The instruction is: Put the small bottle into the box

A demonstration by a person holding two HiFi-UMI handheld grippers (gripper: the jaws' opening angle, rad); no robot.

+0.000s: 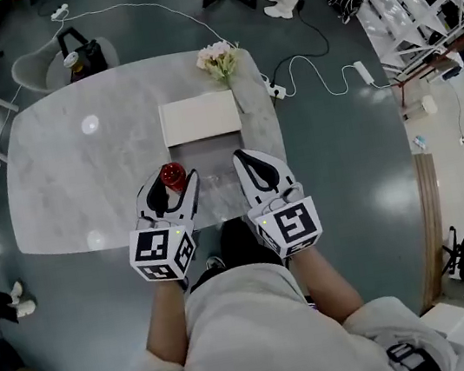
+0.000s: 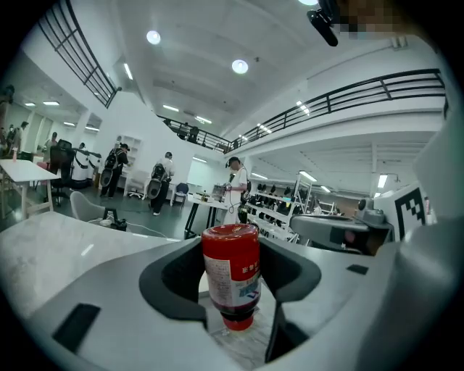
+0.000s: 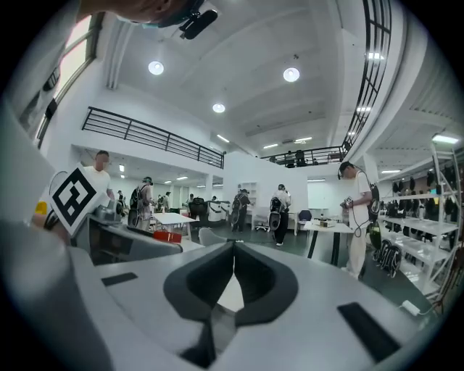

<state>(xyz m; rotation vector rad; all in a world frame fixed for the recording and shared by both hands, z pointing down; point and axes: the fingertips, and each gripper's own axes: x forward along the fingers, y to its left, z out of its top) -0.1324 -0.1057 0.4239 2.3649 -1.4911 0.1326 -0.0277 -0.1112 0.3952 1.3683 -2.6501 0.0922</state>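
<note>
**Left gripper** (image 1: 172, 187): white moulded shell with black contoured pads. The jaws are clamped on either side of the small bottle (image 2: 230, 272).

**Small bottle:** cylindrical red body with a glossy white printed label. It is held upright but inverted, its narrower dark neck and red cap pointing down at the table (image 1: 64, 182). Whether the cap touches the surface cannot be told. It sits near the table's near edge, well apart from the box (image 1: 199, 117).

**Right gripper** (image 1: 241, 157): same build, with the jaws pressed together and nothing between them. It lies just right of the left gripper and parallel to it.

**Pose:** both grippers point away from the person. Their marker cubes are at the near end, and bare forearms reach forward from pale sleeves.

**Table:** rounded slab of grey-white veined marble, polished, with lamp glare on it.

**Box:** flat, white and rectangular with a matte face, lying at mid-table, far from the grippers.

**Flowers** (image 1: 218, 59): a pale pink cluster at the far edge, beyond the box's right corner.
</note>
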